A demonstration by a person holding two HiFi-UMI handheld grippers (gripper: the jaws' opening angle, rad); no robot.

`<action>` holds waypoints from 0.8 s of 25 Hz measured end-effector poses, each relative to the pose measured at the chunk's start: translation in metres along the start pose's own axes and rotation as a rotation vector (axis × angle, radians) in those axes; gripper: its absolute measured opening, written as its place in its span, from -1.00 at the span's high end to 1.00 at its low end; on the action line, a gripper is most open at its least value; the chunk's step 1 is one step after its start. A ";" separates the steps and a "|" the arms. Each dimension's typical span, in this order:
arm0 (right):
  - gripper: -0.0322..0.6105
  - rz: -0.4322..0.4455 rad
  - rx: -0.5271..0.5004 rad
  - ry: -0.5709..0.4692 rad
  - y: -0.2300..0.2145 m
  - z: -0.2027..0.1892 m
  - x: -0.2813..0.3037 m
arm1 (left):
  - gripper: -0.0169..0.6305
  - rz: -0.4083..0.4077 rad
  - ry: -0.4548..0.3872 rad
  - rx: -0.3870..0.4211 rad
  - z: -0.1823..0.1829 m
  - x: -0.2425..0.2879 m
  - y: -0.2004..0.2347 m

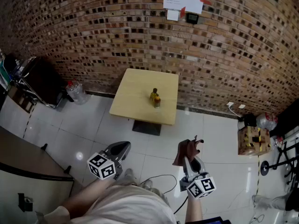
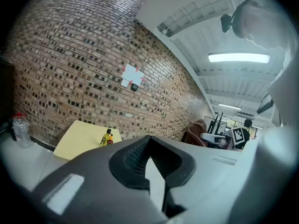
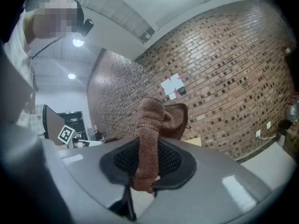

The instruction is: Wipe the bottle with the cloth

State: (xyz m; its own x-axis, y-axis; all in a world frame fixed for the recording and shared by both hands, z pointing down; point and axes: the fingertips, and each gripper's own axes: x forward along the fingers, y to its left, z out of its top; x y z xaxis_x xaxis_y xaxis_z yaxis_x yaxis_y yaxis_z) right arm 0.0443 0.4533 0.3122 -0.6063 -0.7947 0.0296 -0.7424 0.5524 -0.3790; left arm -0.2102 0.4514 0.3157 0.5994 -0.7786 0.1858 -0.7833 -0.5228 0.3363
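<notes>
Against the brick wall (image 1: 93,31), a yellow desk (image 1: 135,104). Well apart from it, above the floor (image 1: 215,139): left tool (image 1: 124,147) fully closed, empty; right tool (image 1: 189,159) clamped on brown cloth (image 3: 149,120). Upright on the desk, the small bottle (image 1: 155,98).

Square bench (image 1: 135,97) with a pale wooden top on a dark base (image 1: 146,127), standing on the white-tiled floor (image 1: 93,129) close to the brick wall (image 1: 93,31). On the top, one small yellow bottle (image 1: 155,98) with a dark cap, upright, well in from every edge, nearer the right edge than the left.
</notes>
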 end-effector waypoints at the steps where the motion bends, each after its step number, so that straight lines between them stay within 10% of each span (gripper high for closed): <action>1: 0.65 -0.004 0.000 0.005 0.003 -0.002 -0.001 | 0.94 0.001 0.009 -0.006 -0.002 -0.001 0.001; 20: 0.66 -0.010 0.024 0.063 0.001 -0.015 0.029 | 0.93 0.043 0.041 -0.024 0.002 0.004 0.038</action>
State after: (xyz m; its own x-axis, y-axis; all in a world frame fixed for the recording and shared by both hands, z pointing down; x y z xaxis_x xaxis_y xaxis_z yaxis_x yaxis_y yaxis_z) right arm 0.0216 0.4345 0.3265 -0.6163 -0.7822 0.0915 -0.7418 0.5376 -0.4008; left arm -0.2378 0.4280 0.3277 0.5718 -0.7852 0.2377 -0.8046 -0.4802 0.3492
